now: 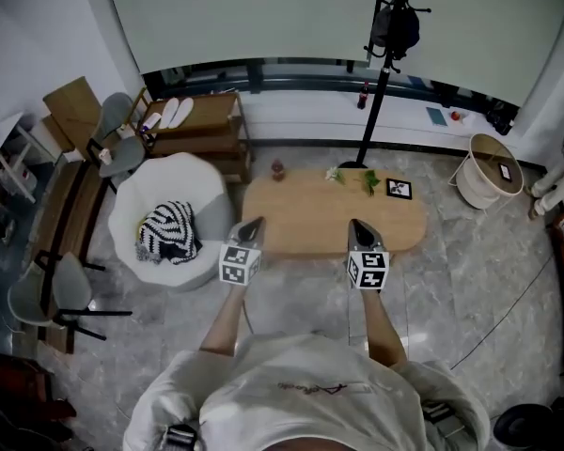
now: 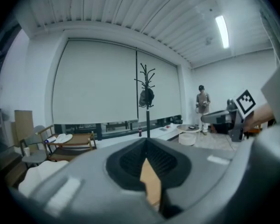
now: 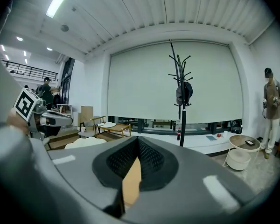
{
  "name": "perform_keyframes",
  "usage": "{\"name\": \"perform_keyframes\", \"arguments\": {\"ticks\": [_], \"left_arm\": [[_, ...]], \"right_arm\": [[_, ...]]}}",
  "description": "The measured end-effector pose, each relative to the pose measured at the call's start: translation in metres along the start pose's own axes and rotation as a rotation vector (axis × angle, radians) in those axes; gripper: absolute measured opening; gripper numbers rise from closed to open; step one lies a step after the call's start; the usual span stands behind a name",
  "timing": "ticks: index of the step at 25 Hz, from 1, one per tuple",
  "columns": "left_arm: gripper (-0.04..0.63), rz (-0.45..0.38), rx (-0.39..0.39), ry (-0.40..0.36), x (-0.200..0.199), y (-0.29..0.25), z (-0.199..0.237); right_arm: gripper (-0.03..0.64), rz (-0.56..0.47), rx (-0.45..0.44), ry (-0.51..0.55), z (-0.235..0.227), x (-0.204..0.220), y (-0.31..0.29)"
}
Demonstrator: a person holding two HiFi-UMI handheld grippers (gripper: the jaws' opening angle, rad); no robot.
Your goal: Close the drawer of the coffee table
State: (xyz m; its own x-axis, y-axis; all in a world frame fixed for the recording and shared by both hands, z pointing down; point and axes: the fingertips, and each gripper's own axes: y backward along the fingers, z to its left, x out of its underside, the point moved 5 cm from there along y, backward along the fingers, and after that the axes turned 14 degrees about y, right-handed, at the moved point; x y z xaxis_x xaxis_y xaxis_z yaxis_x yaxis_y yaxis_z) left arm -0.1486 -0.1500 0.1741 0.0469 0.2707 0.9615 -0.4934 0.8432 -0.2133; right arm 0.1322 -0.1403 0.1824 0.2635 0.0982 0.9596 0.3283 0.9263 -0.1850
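Head view — coffee table [image 1: 310,216] lies below, ahead of both closed jaws.

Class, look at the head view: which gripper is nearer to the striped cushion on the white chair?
Left. The left gripper is just right of the striped cushion; the right gripper is farther right, across the coffee table.

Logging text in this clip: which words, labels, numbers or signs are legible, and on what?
No text is readable.
Shirt: reddish script across the chest, too blurred.
Bottle: label too small.
Left cube, right cube, card on the coffee table: black-and-white square patterns, no words.
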Motion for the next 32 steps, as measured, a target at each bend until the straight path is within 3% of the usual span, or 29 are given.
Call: {"name": "perform_keyframes", "arguments": {"ticks": [21,32], "left_arm": [[0.003,-0.035,-0.02,0.019,-0.006,-0.006,0.008],[0.003,0.0,0.007,0.014,0.011,-0.012,-0.01]], "right_arm": [[0.005,-0.014,-0.031,0.021,0.001,-0.011,-0.007],[0.005,-0.014,-0.036,0.017,0.001,-0.006,-0.008]]}}
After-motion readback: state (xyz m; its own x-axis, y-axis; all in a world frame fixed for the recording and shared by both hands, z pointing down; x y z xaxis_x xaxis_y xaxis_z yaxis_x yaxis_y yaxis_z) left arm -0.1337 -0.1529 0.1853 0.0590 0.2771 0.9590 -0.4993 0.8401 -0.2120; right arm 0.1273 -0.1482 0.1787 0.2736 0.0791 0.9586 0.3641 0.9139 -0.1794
